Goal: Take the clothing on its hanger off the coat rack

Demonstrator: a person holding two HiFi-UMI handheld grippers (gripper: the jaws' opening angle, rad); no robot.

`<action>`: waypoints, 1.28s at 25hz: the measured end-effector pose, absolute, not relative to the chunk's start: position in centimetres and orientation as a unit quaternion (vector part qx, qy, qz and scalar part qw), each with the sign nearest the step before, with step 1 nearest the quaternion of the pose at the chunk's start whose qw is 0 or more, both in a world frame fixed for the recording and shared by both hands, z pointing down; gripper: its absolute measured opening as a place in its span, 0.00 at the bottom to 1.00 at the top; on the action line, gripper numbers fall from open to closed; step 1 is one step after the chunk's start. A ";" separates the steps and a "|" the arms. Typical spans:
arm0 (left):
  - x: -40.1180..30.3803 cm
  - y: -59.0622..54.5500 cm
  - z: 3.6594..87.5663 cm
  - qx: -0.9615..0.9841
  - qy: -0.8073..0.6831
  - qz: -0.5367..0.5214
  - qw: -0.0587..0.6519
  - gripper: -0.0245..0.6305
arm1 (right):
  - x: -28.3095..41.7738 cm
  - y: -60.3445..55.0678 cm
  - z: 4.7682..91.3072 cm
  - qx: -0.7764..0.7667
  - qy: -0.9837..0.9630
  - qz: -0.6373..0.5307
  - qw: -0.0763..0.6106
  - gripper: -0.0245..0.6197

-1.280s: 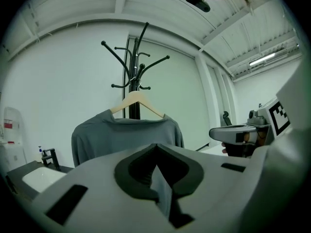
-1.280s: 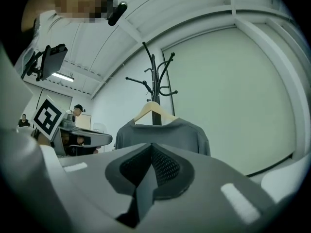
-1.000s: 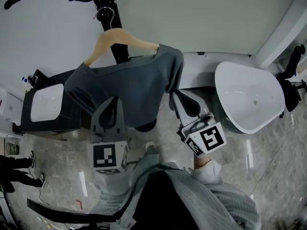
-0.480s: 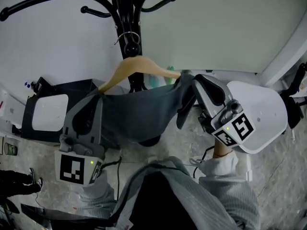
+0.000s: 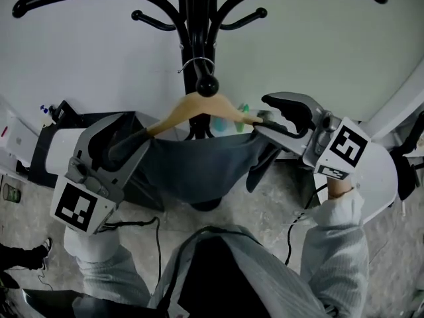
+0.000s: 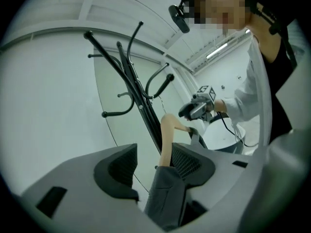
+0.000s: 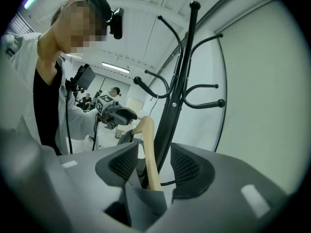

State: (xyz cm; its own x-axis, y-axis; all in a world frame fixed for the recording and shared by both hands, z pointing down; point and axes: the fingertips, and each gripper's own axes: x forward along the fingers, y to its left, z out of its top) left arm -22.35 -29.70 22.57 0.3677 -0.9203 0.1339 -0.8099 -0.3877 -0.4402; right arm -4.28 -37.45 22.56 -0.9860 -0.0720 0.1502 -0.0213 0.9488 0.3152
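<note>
A wooden hanger [image 5: 199,105] carries a grey garment [image 5: 199,164], and its metal hook is over a peg of the black coat rack [image 5: 193,32]. My left gripper [image 5: 136,136] is at the hanger's left shoulder and my right gripper [image 5: 265,116] is at its right end. Both sets of jaws are opening. In the left gripper view the hanger arm [image 6: 167,135] and cloth [image 6: 165,198] lie between the jaws of the left gripper [image 6: 154,152], with a gap on the left side. In the right gripper view the hanger [image 7: 148,144] passes between the right gripper's [image 7: 154,154] jaws without touching the pads.
A white tub [image 5: 381,177] stands on the floor at the right. A black stand with a white basin [image 5: 59,144] is at the left. A black cable [image 5: 158,237] trails over the marble floor. The wall is close behind the rack.
Both grippers have risen from under the garment to the hanger's two ends and spread apart. Their jaws now stand parted around the hanger. The view has tilted up the rack.
</note>
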 end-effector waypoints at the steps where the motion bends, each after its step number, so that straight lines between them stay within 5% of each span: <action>1: -22.1 -30.1 23.3 -0.817 0.517 -0.203 0.152 0.37 | -4.7 -37.5 22.8 0.010 -0.983 -0.160 0.094 0.32; 13: -19.8 -32.9 28.8 -0.890 0.332 -0.304 0.072 0.38 | -8.1 -37.6 27.5 -0.137 -0.953 -0.104 0.251 0.38; 16: -20.2 -33.1 29.1 -0.902 0.319 -0.289 0.049 0.27 | -7.7 -37.9 28.8 -0.149 -0.945 -0.102 0.273 0.33; 19: -20.2 -33.2 28.9 -0.913 0.305 -0.271 0.023 0.15 | -7.4 -38.2 29.6 -0.152 -0.944 -0.101 0.275 0.13; 25: -19.5 -33.0 29.0 -0.931 0.258 -0.253 -0.045 0.13 | -7.1 -38.0 29.3 -0.160 -0.951 -0.055 0.258 0.12; 32: -18.5 -31.8 27.7 -0.928 0.276 -0.250 -0.024 0.13 | -6.2 -36.8 28.0 -0.139 -0.953 -0.082 0.256 0.12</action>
State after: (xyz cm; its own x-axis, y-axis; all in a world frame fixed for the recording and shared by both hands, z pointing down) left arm -18.55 -31.79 27.67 0.7232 -0.4995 0.4769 -0.5239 -0.8468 -0.0924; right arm -6.20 -36.84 27.99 -0.8296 0.2235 0.5116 0.3078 0.9476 0.0851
